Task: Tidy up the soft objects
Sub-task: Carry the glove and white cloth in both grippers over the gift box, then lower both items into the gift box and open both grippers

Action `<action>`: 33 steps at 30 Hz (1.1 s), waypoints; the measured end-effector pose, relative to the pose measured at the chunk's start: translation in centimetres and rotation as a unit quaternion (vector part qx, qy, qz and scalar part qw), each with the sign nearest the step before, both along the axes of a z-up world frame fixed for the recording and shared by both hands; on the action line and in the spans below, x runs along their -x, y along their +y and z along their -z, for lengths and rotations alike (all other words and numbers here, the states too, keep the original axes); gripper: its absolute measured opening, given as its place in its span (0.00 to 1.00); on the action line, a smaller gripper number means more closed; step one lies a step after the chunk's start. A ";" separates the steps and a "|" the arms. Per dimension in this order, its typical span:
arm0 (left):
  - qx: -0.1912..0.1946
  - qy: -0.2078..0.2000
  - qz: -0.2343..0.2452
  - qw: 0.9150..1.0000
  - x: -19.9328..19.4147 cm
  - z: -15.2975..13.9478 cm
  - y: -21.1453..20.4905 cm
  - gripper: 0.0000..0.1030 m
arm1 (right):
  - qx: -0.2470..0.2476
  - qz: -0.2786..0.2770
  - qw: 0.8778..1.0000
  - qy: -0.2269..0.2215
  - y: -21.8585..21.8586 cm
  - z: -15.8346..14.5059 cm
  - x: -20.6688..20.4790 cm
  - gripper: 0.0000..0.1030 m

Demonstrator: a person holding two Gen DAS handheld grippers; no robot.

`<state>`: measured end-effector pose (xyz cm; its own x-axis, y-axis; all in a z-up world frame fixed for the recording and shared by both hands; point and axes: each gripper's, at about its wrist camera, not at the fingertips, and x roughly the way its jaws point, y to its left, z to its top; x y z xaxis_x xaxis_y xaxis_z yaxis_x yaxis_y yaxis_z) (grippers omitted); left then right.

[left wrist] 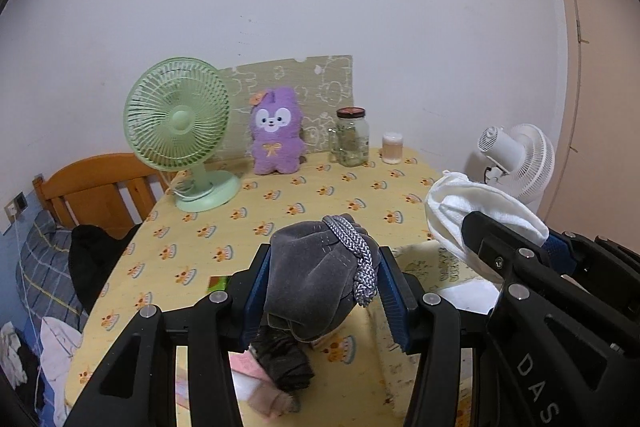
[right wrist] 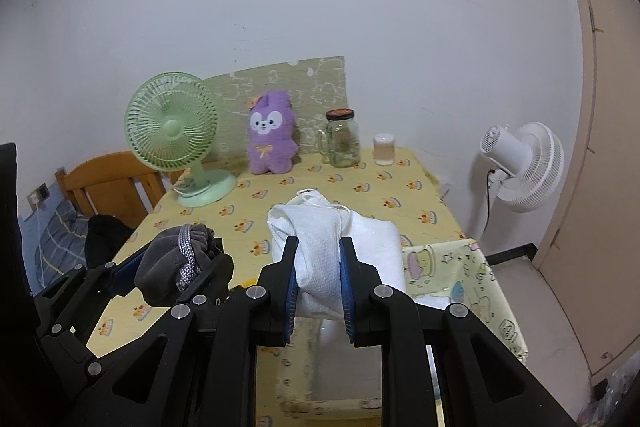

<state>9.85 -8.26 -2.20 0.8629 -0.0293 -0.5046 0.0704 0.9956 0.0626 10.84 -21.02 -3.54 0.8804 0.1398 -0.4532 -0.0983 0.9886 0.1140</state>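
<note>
- Grey velvet pouch (left wrist: 316, 267) with a braided cord (left wrist: 354, 247): clamped between the blue pads of the left hand-held gripper (left wrist: 324, 291), held above the near part of the table (left wrist: 280, 203).
- White cloth (right wrist: 340, 247): bunched and clamped between the pads of the right hand-held gripper (right wrist: 320, 291), held above the table, to the right of the pouch.
- The two hand-held grippers sit side by side, near each other; the loads do not touch.
- Below the left hand-held gripper: a dark folded item (left wrist: 286, 359) and a pink item (left wrist: 260, 383) lie on the table; details are blurred.
- Below the right hand-held gripper: a box (right wrist: 332, 379) with a pale cartoon print, open at the top. Contents cannot be determined.
- Table covering: yellow cloth with a repeated small cake print.
- Far edge of the table, left to right: green fan (left wrist: 180, 123), purple plush (left wrist: 276, 135) upright against a patterned board (left wrist: 320, 83), glass jar (left wrist: 352, 137) with dark lid, small container (left wrist: 392, 147).
- White fan (right wrist: 520, 167) stands off the table to the right, near the wall.
- A bed (left wrist: 48, 267) with a wooden headboard lies to the left of the table.
</note>
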 end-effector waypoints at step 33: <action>-0.015 0.092 0.091 0.991 -4.8 5.3 -8.9 0.63 | -0.030 0.070 0.995 0.064 -8.6 5.4 -3.1 0.21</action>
